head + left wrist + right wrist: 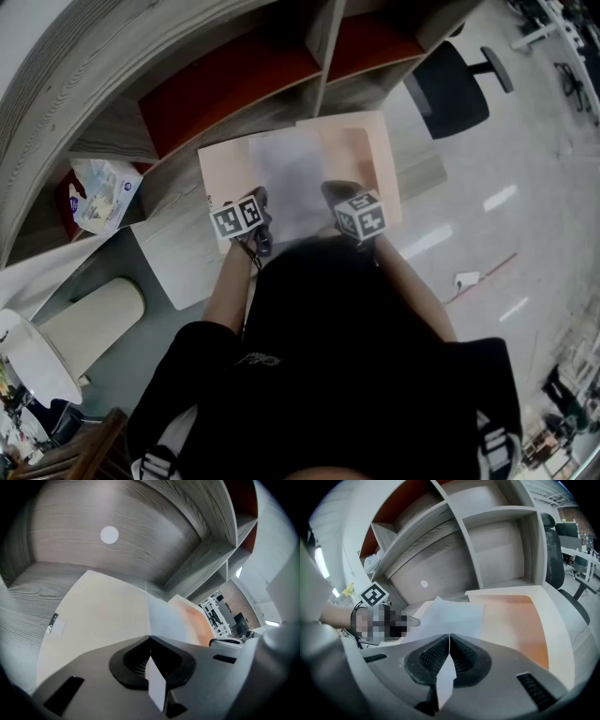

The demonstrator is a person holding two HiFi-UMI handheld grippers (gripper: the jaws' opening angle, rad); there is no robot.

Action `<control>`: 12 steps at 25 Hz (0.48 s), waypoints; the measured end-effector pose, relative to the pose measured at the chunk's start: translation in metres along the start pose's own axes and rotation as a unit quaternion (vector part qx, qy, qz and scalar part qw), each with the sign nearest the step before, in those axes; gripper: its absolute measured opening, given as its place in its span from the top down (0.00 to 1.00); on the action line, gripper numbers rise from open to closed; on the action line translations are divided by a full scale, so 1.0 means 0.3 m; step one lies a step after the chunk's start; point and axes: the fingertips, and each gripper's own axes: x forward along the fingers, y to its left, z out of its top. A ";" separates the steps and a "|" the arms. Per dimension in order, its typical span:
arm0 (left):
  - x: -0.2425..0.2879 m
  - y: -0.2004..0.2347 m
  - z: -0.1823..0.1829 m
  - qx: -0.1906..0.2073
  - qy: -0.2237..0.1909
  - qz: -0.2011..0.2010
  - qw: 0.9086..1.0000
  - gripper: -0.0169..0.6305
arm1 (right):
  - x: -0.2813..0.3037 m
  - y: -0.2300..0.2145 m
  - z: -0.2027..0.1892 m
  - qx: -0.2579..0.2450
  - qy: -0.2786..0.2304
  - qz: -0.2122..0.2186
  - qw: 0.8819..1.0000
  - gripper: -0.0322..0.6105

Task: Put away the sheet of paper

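A white sheet of paper (292,178) lies over an open beige and orange folder (386,155) on the grey wooden shelf surface. My left gripper (260,201) is shut on the sheet's near left edge, and my right gripper (338,191) is shut on its near right edge. In the left gripper view the left gripper (150,638) pinches the paper (164,613), with the folder (93,616) spread beyond. In the right gripper view the right gripper (449,635) pinches the paper (452,616) over the folder's orange inside (520,620). The left gripper's marker cube (375,596) shows at the left there.
Grey wooden shelf compartments (323,56) with red backs rise behind the folder. A plastic bag of items (101,194) sits in a compartment at the left. A black office chair (452,86) stands at the right. A beige cylinder (94,314) and a round white top (33,361) are at lower left.
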 end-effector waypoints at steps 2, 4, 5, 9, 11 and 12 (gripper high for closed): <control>0.001 -0.003 0.001 0.000 0.000 0.001 1.000 0.90 | -0.007 0.001 0.002 0.006 0.002 0.000 1.000 0.92; 0.004 -0.007 0.001 -0.001 0.001 0.001 1.000 0.90 | -0.013 0.006 0.004 0.012 0.005 0.002 1.000 0.92; 0.006 -0.009 0.000 -0.001 0.002 0.001 1.000 0.90 | -0.014 0.006 0.005 0.013 0.005 0.003 1.000 0.92; 0.014 -0.019 0.003 0.002 0.003 -0.001 1.000 0.90 | -0.014 0.000 0.004 0.014 0.006 0.002 1.000 0.92; 0.018 -0.026 0.003 0.002 0.004 -0.002 1.000 0.90 | -0.015 -0.002 0.003 0.015 0.006 0.003 1.000 0.92; 0.020 -0.029 0.002 0.001 0.005 -0.003 1.000 0.90 | -0.016 -0.003 0.003 0.016 0.007 0.004 1.000 0.92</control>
